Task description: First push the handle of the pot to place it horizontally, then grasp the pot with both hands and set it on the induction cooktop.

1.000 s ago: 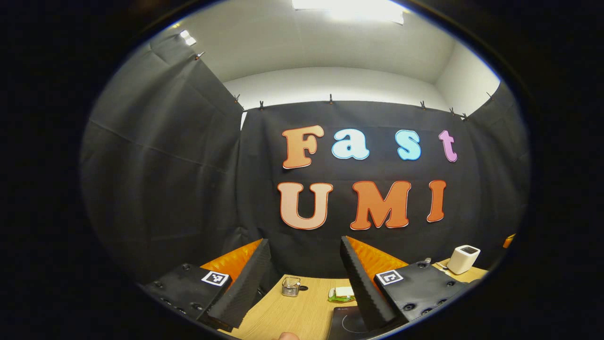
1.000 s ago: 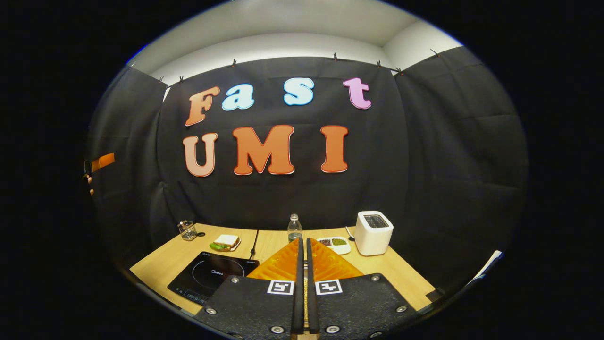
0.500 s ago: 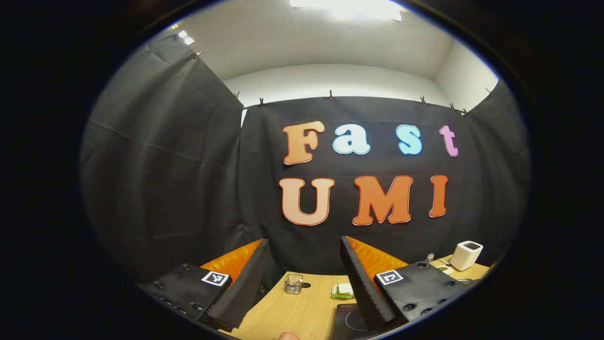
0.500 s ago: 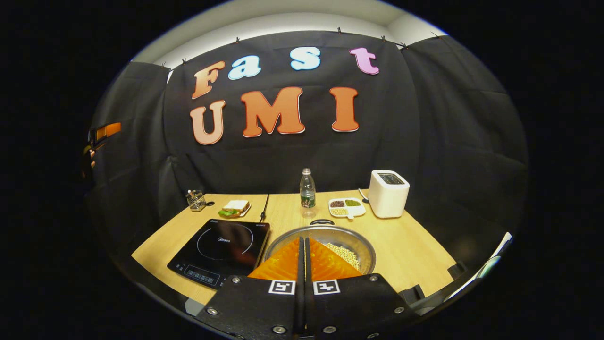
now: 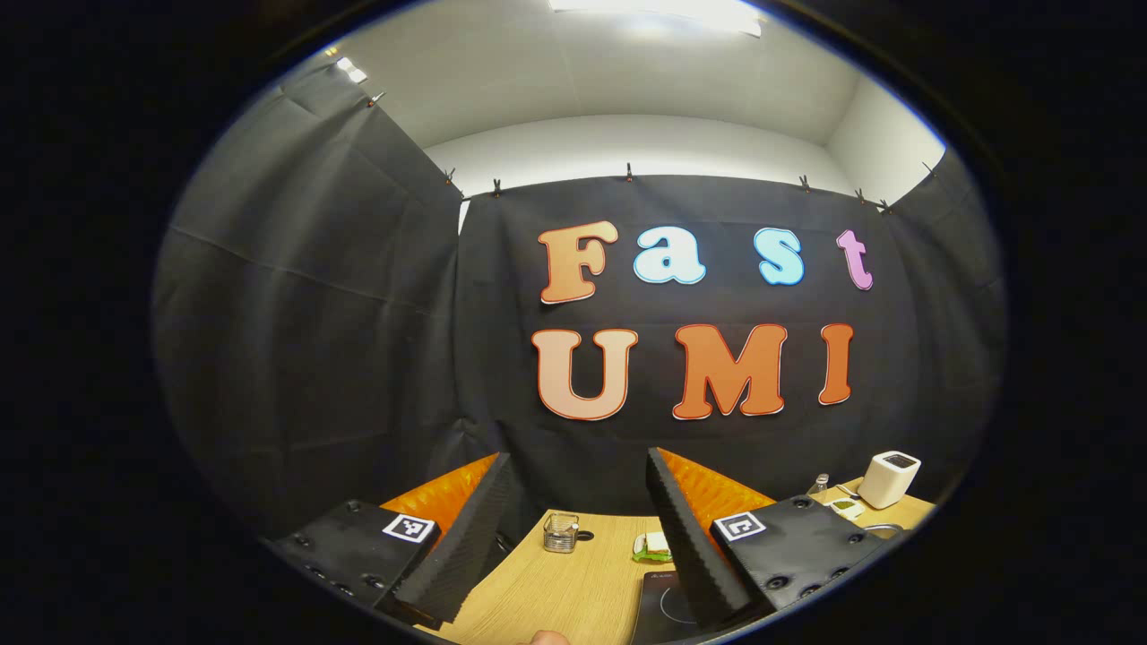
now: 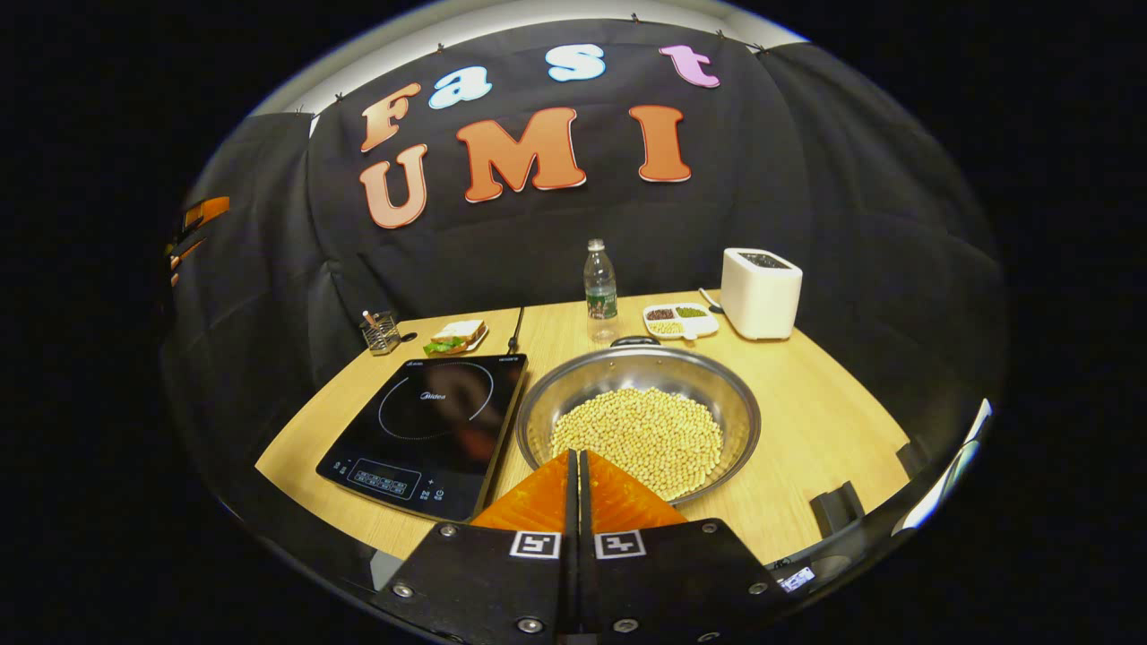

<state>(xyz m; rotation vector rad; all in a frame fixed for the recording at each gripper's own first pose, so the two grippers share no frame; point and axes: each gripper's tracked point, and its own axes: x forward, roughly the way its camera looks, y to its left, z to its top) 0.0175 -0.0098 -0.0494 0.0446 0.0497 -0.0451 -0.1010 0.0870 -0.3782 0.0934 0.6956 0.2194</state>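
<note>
A wide steel pot [image 6: 627, 372] filled with pale beans [image 6: 641, 434] stands on the wooden table, right of the black induction cooktop [image 6: 426, 425] and almost touching it. One dark pot handle [image 6: 634, 340] shows at the far rim. In the right gripper view my right gripper [image 6: 573, 457] is shut on nothing, its tips hovering over the pot's near rim. In the left gripper view my left gripper [image 5: 578, 461] is open and empty, held up above the table's left part, with a corner of the cooktop [image 5: 663, 605] below its right finger.
Behind the pot stand a water bottle [image 6: 600, 291], a divided snack dish [image 6: 679, 320] and a white toaster [image 6: 760, 291]. A sandwich plate [image 6: 457, 336] and a glass holder [image 6: 380, 331] sit back left. The cooktop's cable [image 6: 517, 327] runs rearward. The table [image 6: 806, 430] ends close on the right.
The right gripper view has tipped down and moved in, bringing the pot and its beans fully into sight. The left gripper view has tilted down slightly. Both grippers keep their states.
</note>
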